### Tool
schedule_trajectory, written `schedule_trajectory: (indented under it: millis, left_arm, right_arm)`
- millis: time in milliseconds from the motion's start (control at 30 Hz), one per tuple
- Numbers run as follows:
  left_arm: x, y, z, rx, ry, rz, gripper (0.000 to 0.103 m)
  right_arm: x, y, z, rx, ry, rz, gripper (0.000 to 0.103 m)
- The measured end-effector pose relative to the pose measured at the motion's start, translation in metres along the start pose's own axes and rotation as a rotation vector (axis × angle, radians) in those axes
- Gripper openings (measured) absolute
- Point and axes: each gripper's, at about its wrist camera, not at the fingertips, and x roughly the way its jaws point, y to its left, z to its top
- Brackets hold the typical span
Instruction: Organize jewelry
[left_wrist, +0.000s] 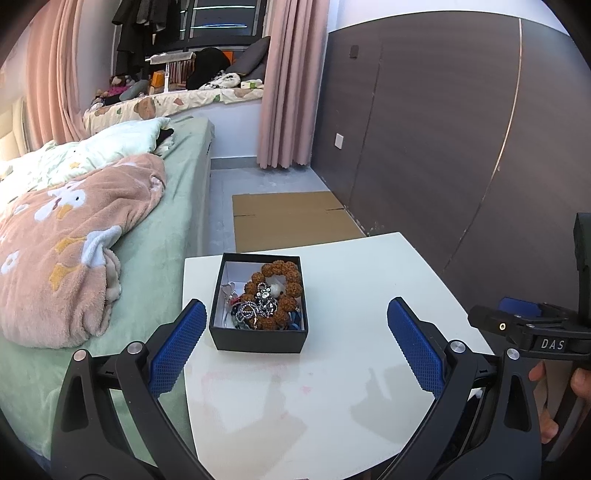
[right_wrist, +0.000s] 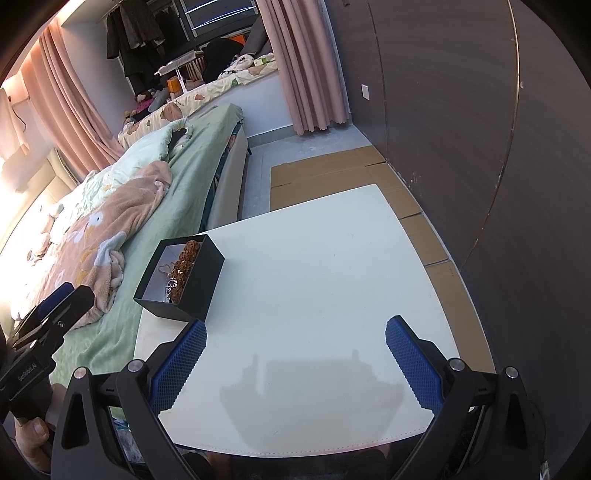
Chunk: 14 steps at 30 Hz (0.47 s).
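Observation:
A small black box (left_wrist: 258, 334) with a white inside stands on the white table (left_wrist: 332, 387) near its left edge. It holds a brown bead bracelet (left_wrist: 282, 286), a silver chain tangle (left_wrist: 255, 306) and other small jewelry. My left gripper (left_wrist: 295, 332) is open and empty, just in front of the box. My right gripper (right_wrist: 295, 354) is open and empty over the bare table, with the box (right_wrist: 207, 284) to its upper left. The right gripper also shows in the left wrist view (left_wrist: 524, 325). The left gripper shows at the left edge of the right wrist view (right_wrist: 55, 310).
A bed (left_wrist: 147, 229) with a green sheet and a pink blanket (left_wrist: 62, 236) sits against the table's left side. Flat cardboard (left_wrist: 291, 218) lies on the floor beyond the table. A dark wall panel (left_wrist: 461, 147) runs along the right.

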Motion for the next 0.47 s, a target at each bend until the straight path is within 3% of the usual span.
schedule_trajectory:
  millis: [467]
  left_arm:
    - [0.0044,0.0048,0.0022,-0.029,0.018,0.005,0.098]
  right_arm:
    - [0.0032,0.0061,-0.0007,-0.017,0.011,-0.019,0.095]
